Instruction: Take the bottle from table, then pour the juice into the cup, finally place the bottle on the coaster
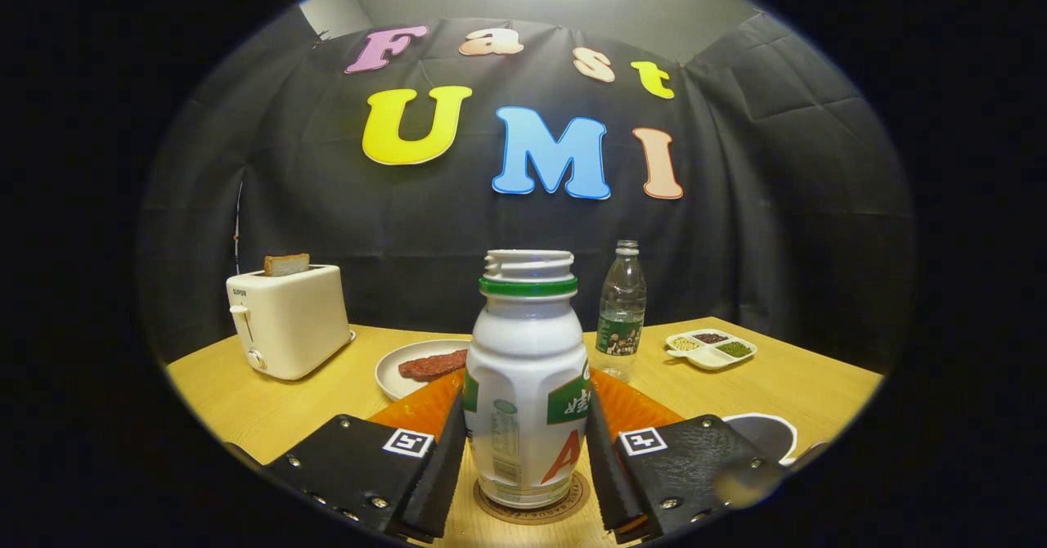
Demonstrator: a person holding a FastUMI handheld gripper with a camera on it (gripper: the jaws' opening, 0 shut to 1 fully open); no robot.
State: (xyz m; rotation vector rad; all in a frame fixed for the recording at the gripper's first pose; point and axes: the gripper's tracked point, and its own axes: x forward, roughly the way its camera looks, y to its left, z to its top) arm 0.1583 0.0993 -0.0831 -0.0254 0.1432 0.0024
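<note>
The bottle [527, 384] is standing upright on the coaster [536, 503], right between the fingers of the hand-held gripper [527, 458]. The fingers are flanking its lower body, one on each side. They are sitting very close to the bottle's walls, but I cannot tell whether both pads are pressing or whether a thin gap is showing, so the grip itself is uncertain. The cap is off: the threaded mouth is open above the green neck ring.

The bottle looks like thin white plastic with a glossy printed label, so it is probably behaving as a light, slightly yielding thing: a hard squeeze could be denting the walls, and the smooth label could be slipping against the pads. How much juice is inside is hidden by the opaque wall, so its weight is a guess. The waisted section below the shoulder, where the fingers are now sitting, looks like the soundest place to hold, low enough to be keeping it steady. With the mouth open, any tilt is risking a spill.

Since the bottle is already resting on the coaster, the task seems to be near its end. Beyond it on the desk [802, 384] are standing a plate [401, 372], a clear bottle [620, 311], a toaster [286, 319] and a divided dish [710, 349].
</note>
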